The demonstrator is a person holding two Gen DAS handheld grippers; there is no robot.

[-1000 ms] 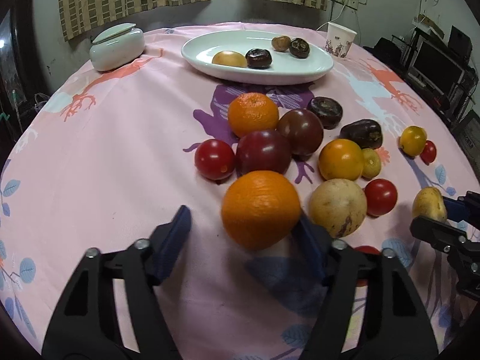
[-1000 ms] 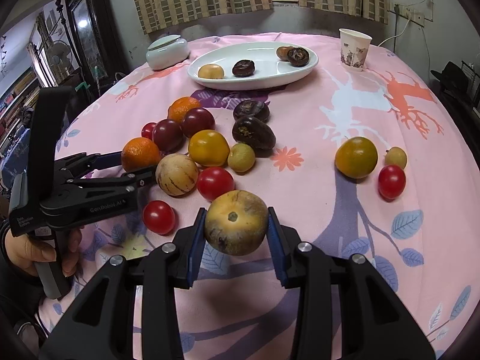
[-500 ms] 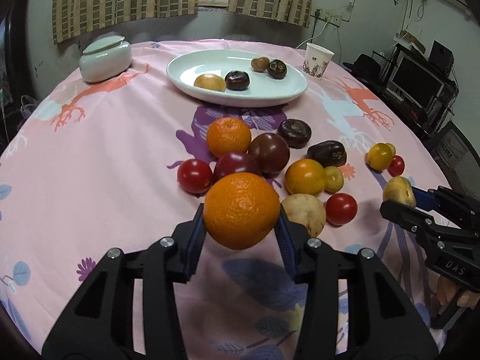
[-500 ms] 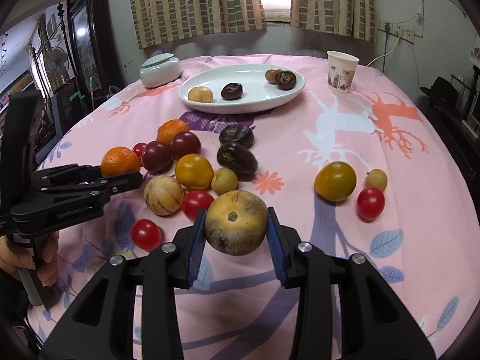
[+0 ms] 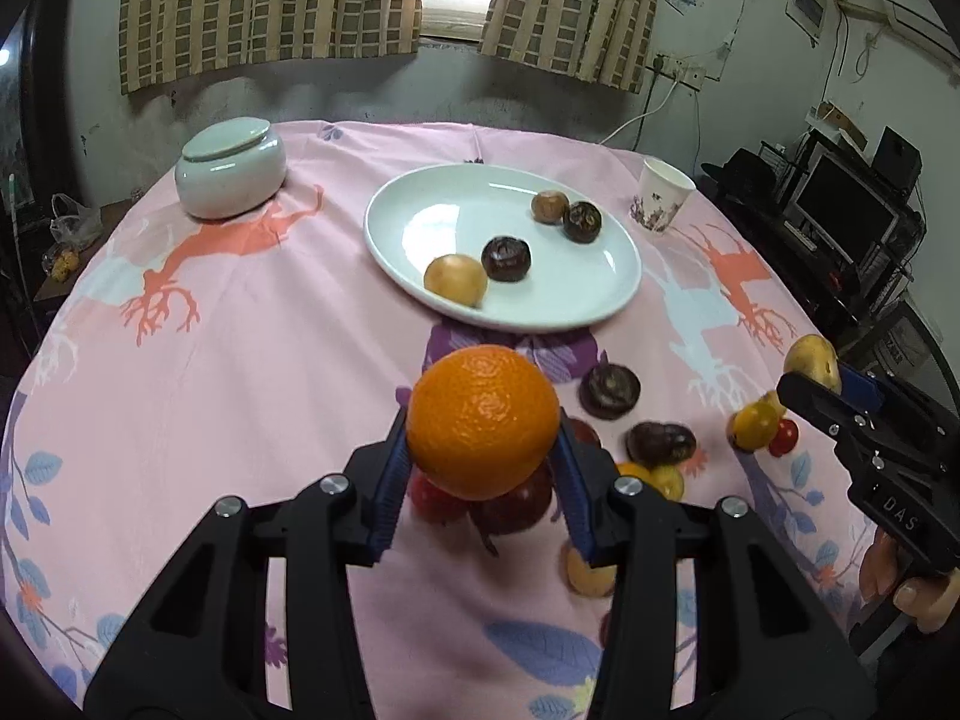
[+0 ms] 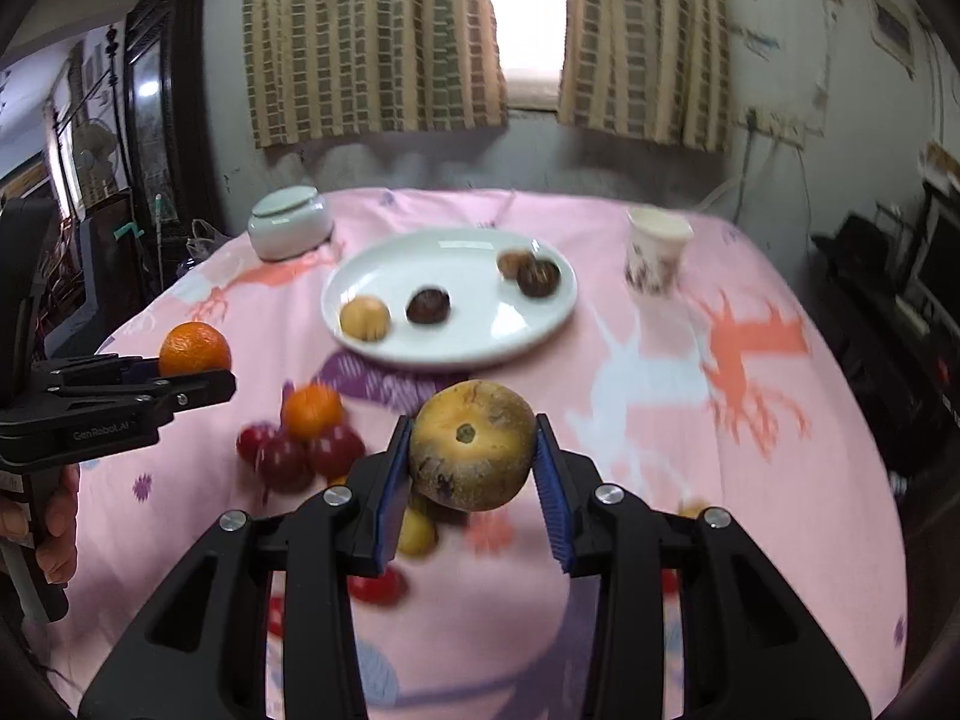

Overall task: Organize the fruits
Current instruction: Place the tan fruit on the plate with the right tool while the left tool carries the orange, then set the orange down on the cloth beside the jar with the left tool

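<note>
My left fingers (image 5: 483,468) have just closed on the orange (image 5: 483,420); my right fingers (image 6: 471,471) stay clamped on the brownish-yellow fruit (image 6: 473,444). Both now hang lifted off the counter (image 5: 240,372), the white plate (image 5: 570,306) at twelve o'clock, ready to receive them.

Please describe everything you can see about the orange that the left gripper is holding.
The orange is round, bright orange, with dimpled, slightly shiny peel and no visible stem. It looks whole and undamaged. The left gripper has just closed on it: the blue pads press its two sides, and it is lifted off the pink tablecloth, above the loose fruits. Nothing else touches it. The white plate lies beyond it.
</note>
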